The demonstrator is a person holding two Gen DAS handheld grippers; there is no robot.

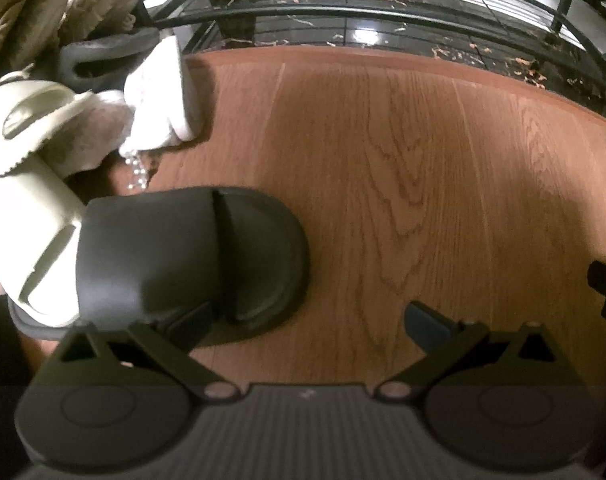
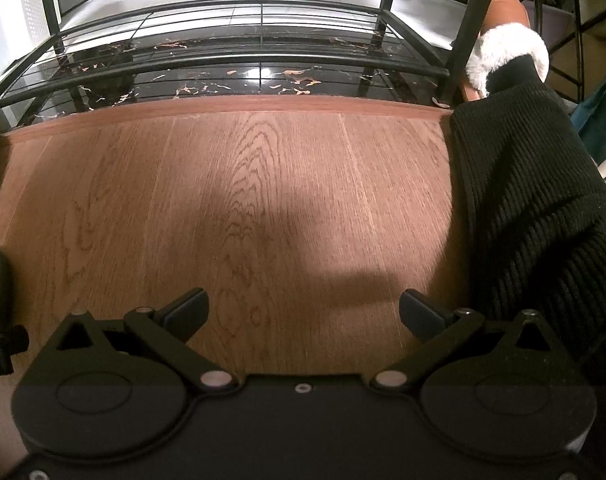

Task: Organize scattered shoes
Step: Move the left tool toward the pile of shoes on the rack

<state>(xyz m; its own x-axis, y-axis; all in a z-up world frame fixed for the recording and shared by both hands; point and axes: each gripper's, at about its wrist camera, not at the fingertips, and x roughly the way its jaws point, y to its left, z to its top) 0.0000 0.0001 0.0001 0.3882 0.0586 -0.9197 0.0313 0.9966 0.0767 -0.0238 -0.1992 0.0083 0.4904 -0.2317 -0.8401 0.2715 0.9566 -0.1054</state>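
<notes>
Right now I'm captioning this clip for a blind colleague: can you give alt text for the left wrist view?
The open left tool hangs over a wooden floor, its left finger against a dark slide sandal. A cream slide and other pale shoes are piled at far left, and a black wire rack crosses the top.

Open wood floor (image 1: 423, 200) ahead and right of the left gripper (image 1: 307, 320) — clear up to the black wire shoe rack (image 1: 343, 12). Left side blocked: black slide sandal (image 1: 191, 256) at the left finger, cream slide (image 1: 31, 184) just beside it, white fabric shoe (image 1: 163, 96) and grey slide (image 1: 103, 56) piled behind. Right gripper (image 2: 303, 312) spread wide over bare boards; black ribbed knit (image 2: 535, 208) walls off its right — fur-trimmed brown slipper (image 2: 507, 52) beyond.
</notes>
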